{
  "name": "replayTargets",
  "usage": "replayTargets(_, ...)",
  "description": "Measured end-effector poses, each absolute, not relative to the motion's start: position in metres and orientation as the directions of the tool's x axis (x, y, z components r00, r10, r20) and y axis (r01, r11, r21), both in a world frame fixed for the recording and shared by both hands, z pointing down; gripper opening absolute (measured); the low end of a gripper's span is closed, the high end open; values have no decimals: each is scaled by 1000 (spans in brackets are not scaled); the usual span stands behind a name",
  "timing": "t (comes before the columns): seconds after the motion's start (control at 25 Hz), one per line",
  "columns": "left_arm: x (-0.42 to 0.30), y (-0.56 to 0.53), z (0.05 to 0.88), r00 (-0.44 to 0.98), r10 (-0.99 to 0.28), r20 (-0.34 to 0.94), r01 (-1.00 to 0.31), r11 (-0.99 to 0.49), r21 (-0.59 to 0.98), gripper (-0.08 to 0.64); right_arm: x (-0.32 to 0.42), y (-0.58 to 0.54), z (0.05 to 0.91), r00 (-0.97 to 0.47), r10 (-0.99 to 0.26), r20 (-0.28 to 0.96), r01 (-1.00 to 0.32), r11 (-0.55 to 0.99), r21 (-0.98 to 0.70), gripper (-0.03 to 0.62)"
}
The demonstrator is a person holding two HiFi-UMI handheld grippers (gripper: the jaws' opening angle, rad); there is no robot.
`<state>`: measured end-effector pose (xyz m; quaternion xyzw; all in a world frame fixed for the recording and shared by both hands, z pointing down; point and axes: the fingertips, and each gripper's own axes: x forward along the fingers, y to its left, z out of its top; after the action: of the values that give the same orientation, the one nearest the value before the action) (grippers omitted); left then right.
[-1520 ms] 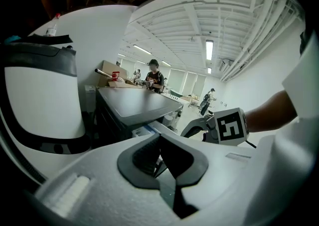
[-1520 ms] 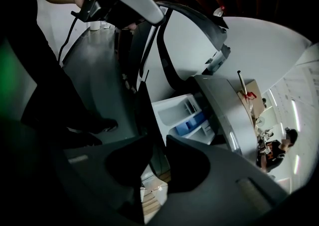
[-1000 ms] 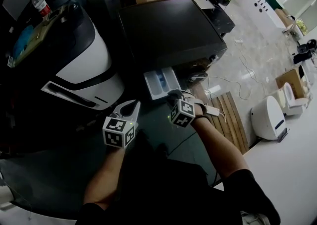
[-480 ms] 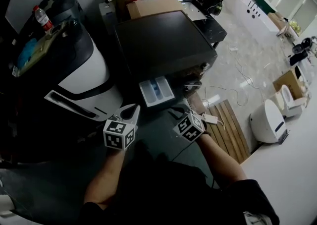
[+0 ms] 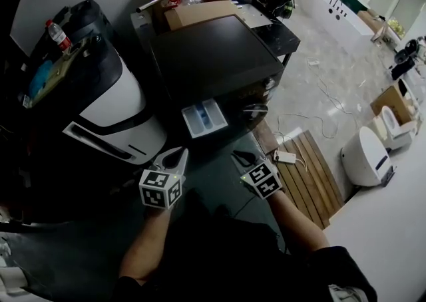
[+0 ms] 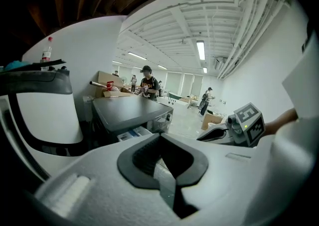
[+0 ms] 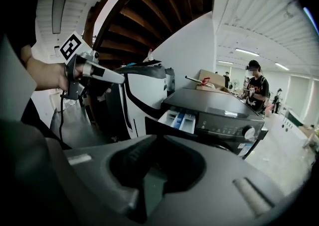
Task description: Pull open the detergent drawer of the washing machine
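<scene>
In the head view, the detergent drawer point(image 5: 204, 118) is seen pulled out of the washing machine point(image 5: 213, 61). It lies at one o'clock from the left gripper point(image 5: 173, 158) and eleven o'clock from the right gripper point(image 5: 243, 159) (neither touches it), with both forearms stretched forward. In the left gripper view, the jaws are pressed together on nothing, and the drawer is placed at eleven o'clock. In the right gripper view, the jaws are likewise closed and empty, with the drawer at one o'clock.

The head view looks steeply down on the washing machine point(image 5: 213, 54) from above; the left gripper view and right gripper view face it low, level, sharing its drawer point(image 5: 204, 118)
</scene>
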<state>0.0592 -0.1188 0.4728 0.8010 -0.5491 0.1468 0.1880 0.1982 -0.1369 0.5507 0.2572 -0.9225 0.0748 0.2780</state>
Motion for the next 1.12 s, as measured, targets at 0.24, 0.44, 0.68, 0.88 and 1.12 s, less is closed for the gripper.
replayTargets(0.24, 66, -97, 468, 355, -828, 434, -935, -323, 148, 9, 214, -108, 542, -733, -458, 504, -572, 815, -92, 23)
replayTargets(0.44, 41, -92, 452, 363, -842, 400, -932, -325, 163, 9, 209, -88, 525, -735, -488, 471, -599, 793, -114, 6)
replayTargets(0.68, -8, -78, 424, 397, -842, 366, -918, -366, 155, 9, 182, -82, 492, -728, -537, 425, -641, 753, -148, 5)
replayTargets(0.88, -39, -62, 404, 446, -832, 330, -895, -422, 146, 9, 130, -80, 454, -775, -511, 371, -590, 796, -136, 3)
replayTargets(1.12, -78, -58, 365, 325, -929, 176, -941, -299, 160, 9, 90, -67, 397, -833, -481, 273, -520, 850, -88, 4)
